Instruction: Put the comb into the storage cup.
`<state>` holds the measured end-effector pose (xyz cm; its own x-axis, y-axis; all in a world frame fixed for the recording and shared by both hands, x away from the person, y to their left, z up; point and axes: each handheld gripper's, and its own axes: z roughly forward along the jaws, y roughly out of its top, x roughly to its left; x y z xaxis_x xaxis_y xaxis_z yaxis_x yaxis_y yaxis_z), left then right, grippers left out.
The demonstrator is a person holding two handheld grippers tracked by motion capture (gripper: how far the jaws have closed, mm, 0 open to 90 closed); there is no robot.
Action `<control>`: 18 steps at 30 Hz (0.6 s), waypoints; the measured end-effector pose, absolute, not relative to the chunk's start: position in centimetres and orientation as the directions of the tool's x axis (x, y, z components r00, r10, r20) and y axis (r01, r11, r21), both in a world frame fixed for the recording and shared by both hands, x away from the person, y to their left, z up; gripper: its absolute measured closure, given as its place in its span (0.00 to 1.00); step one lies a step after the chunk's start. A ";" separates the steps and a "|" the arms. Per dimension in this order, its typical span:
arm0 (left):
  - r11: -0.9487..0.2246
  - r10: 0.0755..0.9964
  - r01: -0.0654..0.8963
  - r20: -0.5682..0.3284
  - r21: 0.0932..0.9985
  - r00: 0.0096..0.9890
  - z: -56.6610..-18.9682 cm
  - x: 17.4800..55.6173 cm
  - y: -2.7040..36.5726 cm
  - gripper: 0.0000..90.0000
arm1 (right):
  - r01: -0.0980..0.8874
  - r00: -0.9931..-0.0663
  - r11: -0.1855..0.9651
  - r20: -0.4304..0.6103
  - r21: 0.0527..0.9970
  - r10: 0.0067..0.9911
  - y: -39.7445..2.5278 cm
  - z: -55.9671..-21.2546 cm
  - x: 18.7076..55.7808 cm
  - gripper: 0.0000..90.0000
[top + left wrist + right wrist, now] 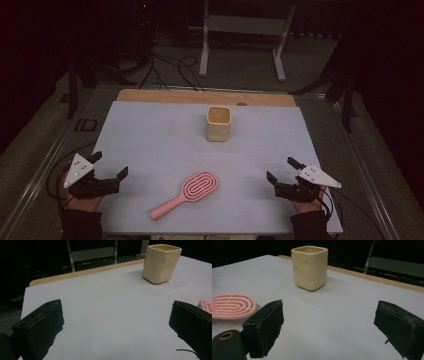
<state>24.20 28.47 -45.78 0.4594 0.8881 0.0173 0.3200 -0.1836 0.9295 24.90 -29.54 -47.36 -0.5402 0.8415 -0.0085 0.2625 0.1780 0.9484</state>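
Brush: pink hairbrush (186, 194) lies flat on the near middle of the surface (150, 145), between the two tools, head toward the right and far side, handle running toward the near left.
Cup: cream square cup (219, 123) stands upright toward the far side, well apart from the brush, mouth open upward.
Left tool: left tool (111, 168) rests at the near left edge with its jaws spread wide, nothing between them.
Right tool: right tool (280, 169) rests at the near right edge, jaws likewise released and empty; the brush head (233, 305) sits just beside its one jaw in the right gripper view.
Step in hand: likely the reach for the brush, with the cup as a probable place to stand it.
Doing it well: take the slim handle rather than the broad head, close across its narrow width, and come in low since it lies flat; the right tool looks nearer the head, the left nearer the handle end.
Brush make: smooth moulded plastic, oval head cut with concentric slots, bristles underneath, tapering rounded handle.
Cup make: matte, thick-walled, rounded corners, shallow dimples on its sides; looks stable.
Surface make: pale, smooth sheet over a wooden board (200, 96), little grip for sliding things.
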 end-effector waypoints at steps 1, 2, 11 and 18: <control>-0.184 0.888 0.319 0.018 0.930 0.459 -45.8 24.2 28.5 0.00 | 0.262 -0.538 0.177 -0.008 0.949 0.843 -29.6 -47.4 24.9 0.10; -0.184 0.888 0.319 0.018 0.930 0.459 -45.8 24.2 28.4 0.00 | 0.262 -0.538 0.177 -0.008 0.949 0.843 -29.6 -47.4 24.9 0.10; -0.188 0.886 0.318 0.021 0.929 0.463 -45.6 24.2 28.1 0.00 | 0.267 -0.531 0.165 0.002 0.949 0.847 -29.7 -47.6 25.1 0.10; -0.199 0.882 0.312 0.031 0.929 0.470 -45.2 24.2 27.4 0.00 | 0.267 -0.527 0.163 0.002 0.950 0.850 -29.8 -47.8 25.1 0.10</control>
<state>24.19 27.44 -45.22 0.4704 0.8819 0.0306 0.3123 -0.1988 0.9289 25.13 -29.83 -47.77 -0.5271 0.8498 0.0022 0.2669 0.1630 0.9498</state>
